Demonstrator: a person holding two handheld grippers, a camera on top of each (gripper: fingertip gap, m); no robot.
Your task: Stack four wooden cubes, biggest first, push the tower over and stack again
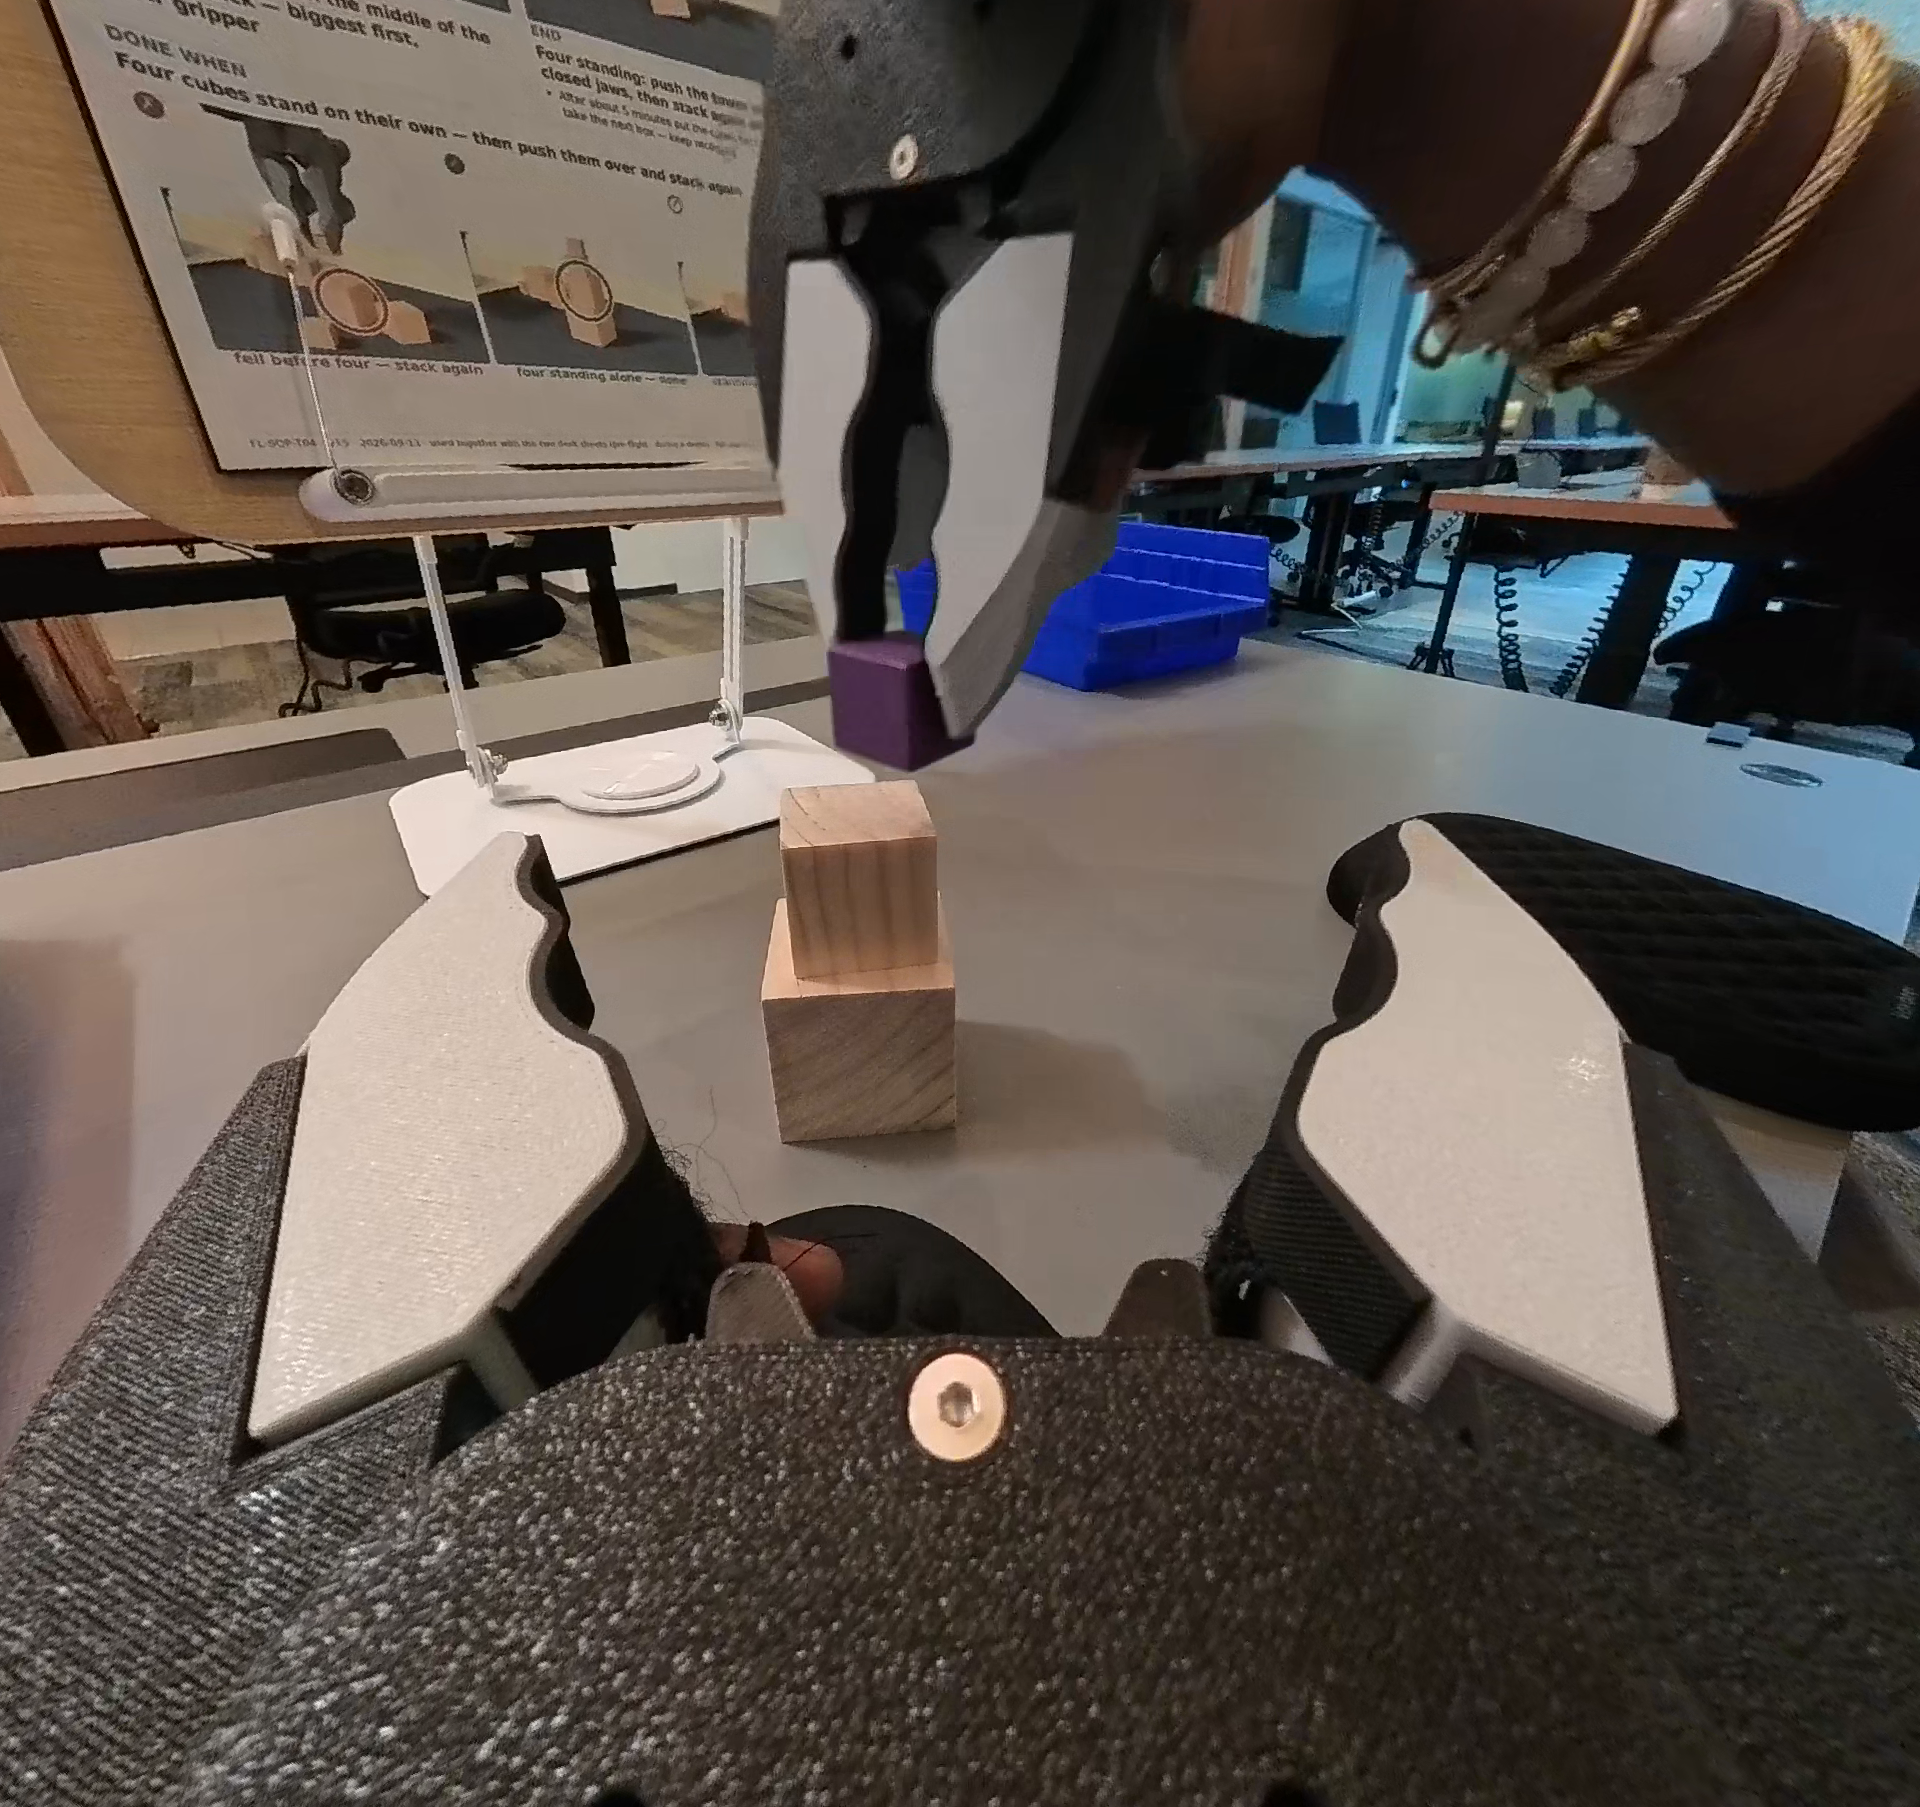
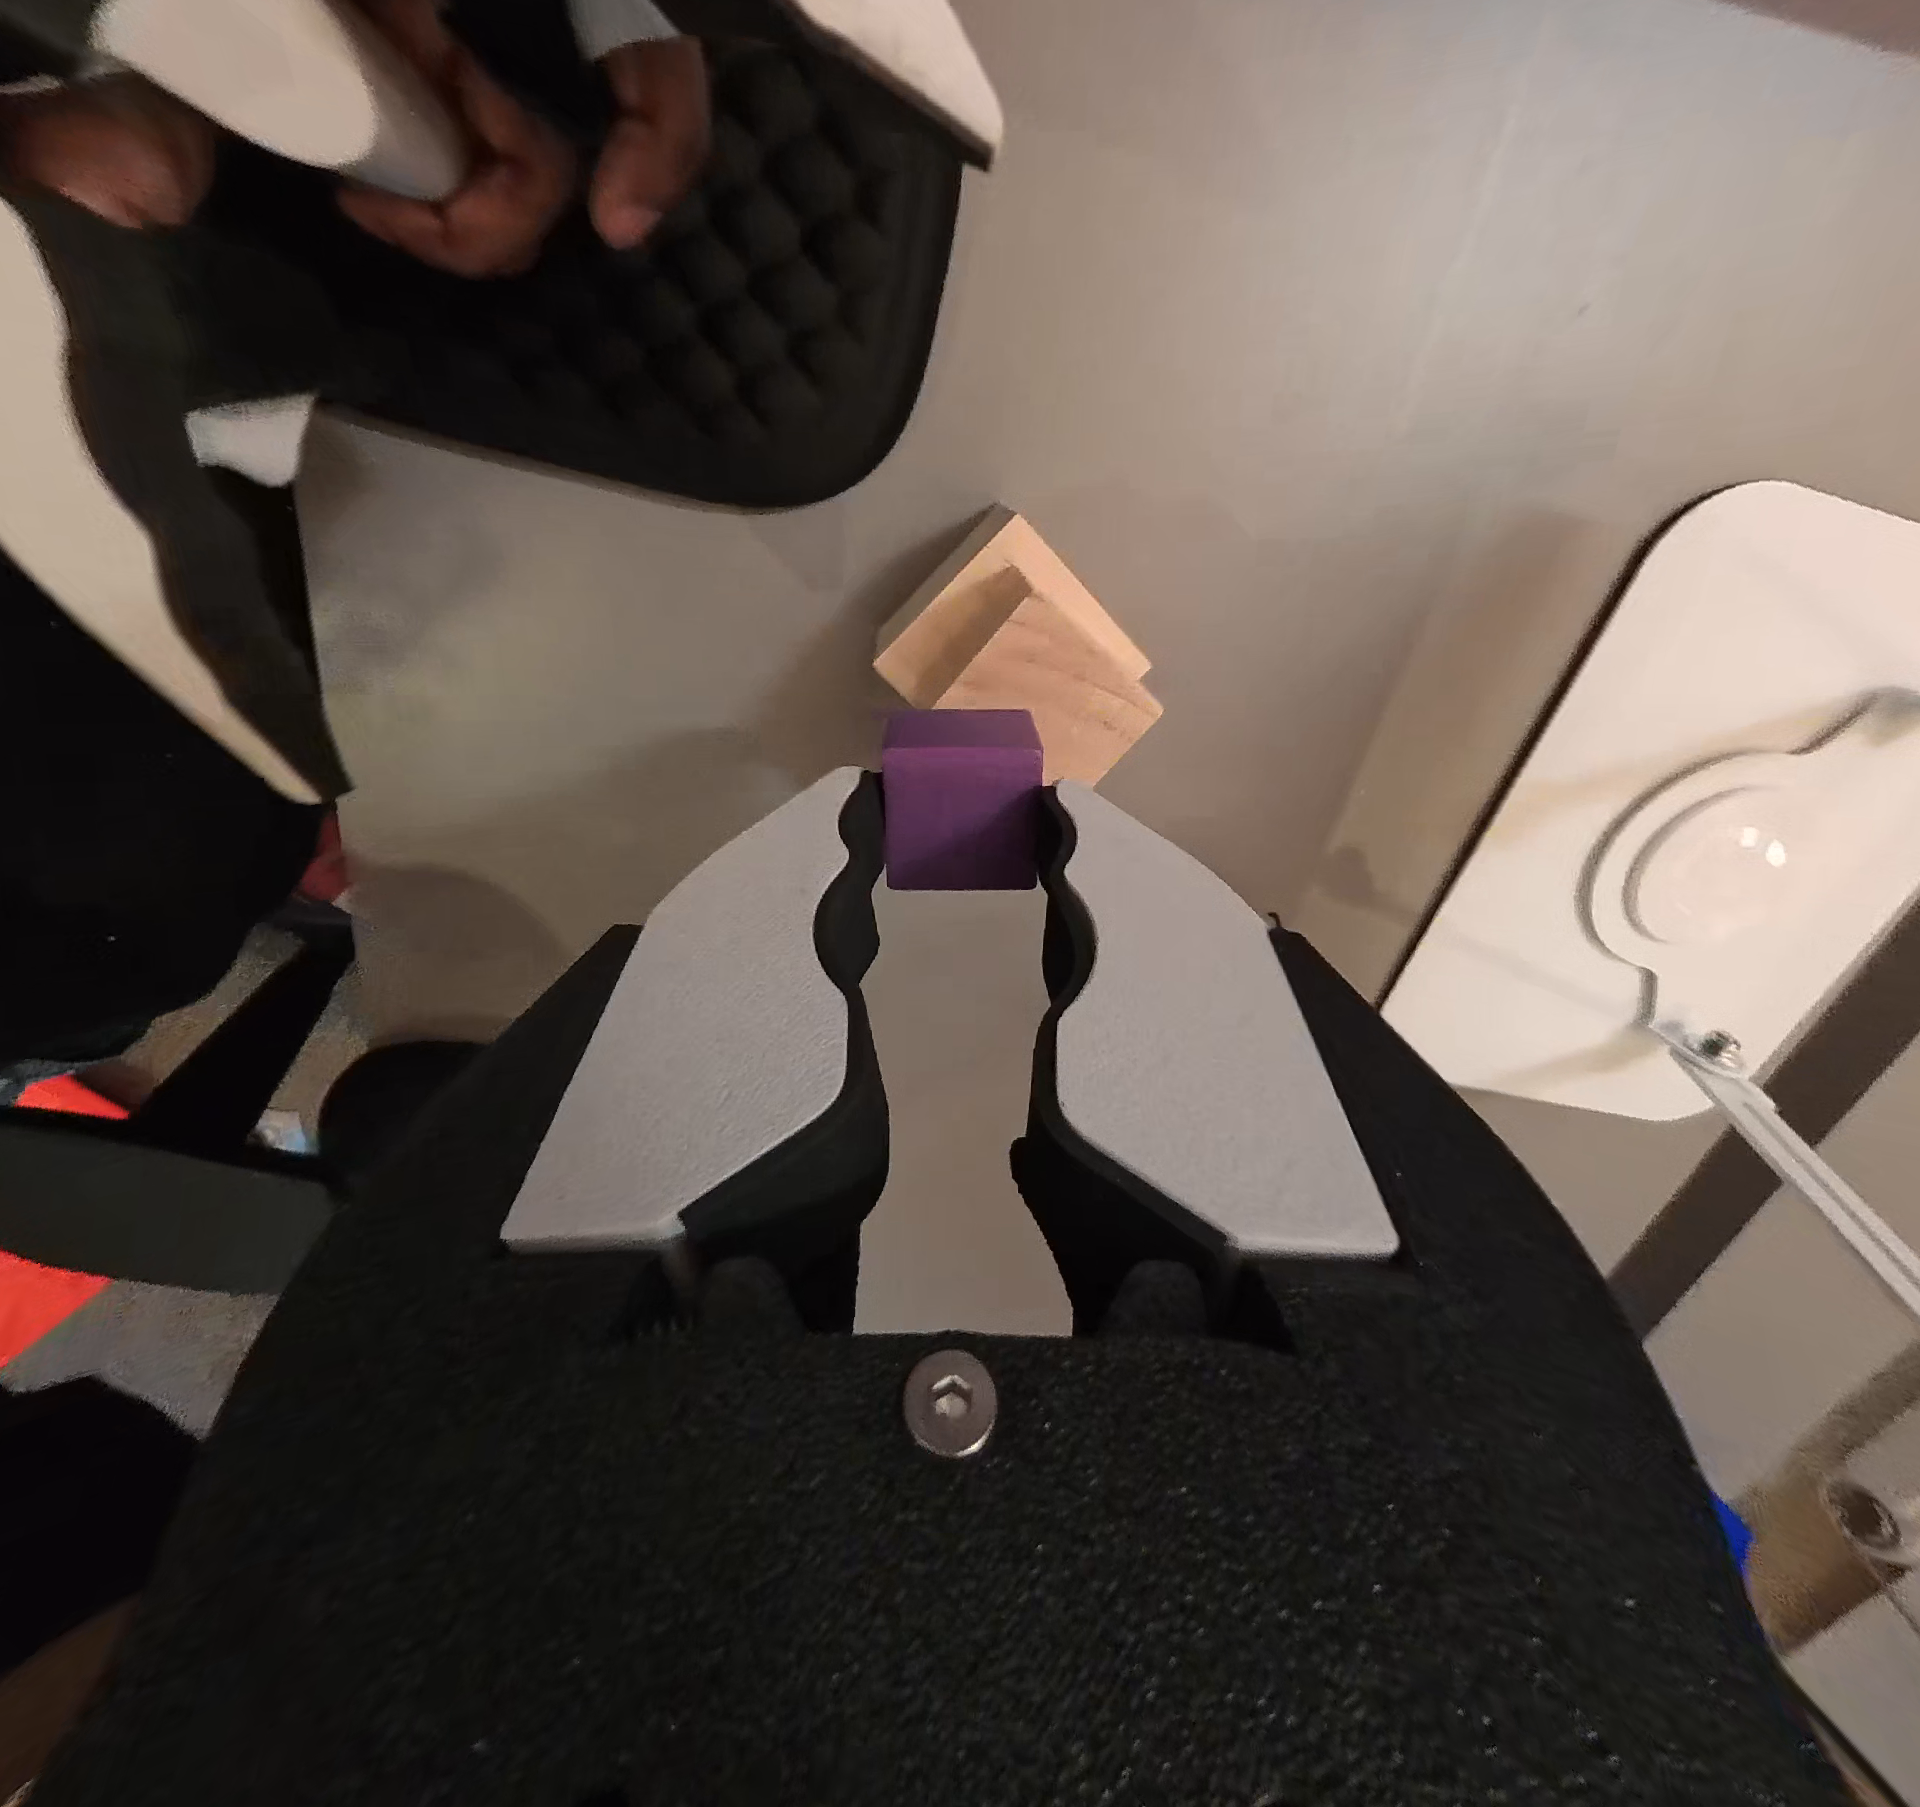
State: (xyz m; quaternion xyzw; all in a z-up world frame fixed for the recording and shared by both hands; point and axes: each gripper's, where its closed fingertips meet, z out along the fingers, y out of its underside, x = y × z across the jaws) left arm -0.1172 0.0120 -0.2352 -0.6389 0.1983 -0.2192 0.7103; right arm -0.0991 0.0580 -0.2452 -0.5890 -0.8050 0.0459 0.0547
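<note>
A white printed instruction sheet [image 1: 416, 178] with black headings, paragraphs, photo captions and a small footer line stands on a white stand [image 1: 623, 801] behind the surface [image 1: 1247, 822].

Purple cube [image 2: 961, 812] between black pads [image 2: 857, 822] of grey-white right tongs [image 2: 961, 801]. Pale wood grain on two stacked cubes [image 1: 860, 957]. Grey table [image 1: 1195, 874]. Bright blue bin [image 1: 1153, 614]. White stand base [image 1: 623, 801]. Gold and pearl-white bracelets [image 1: 1621, 188].
</note>
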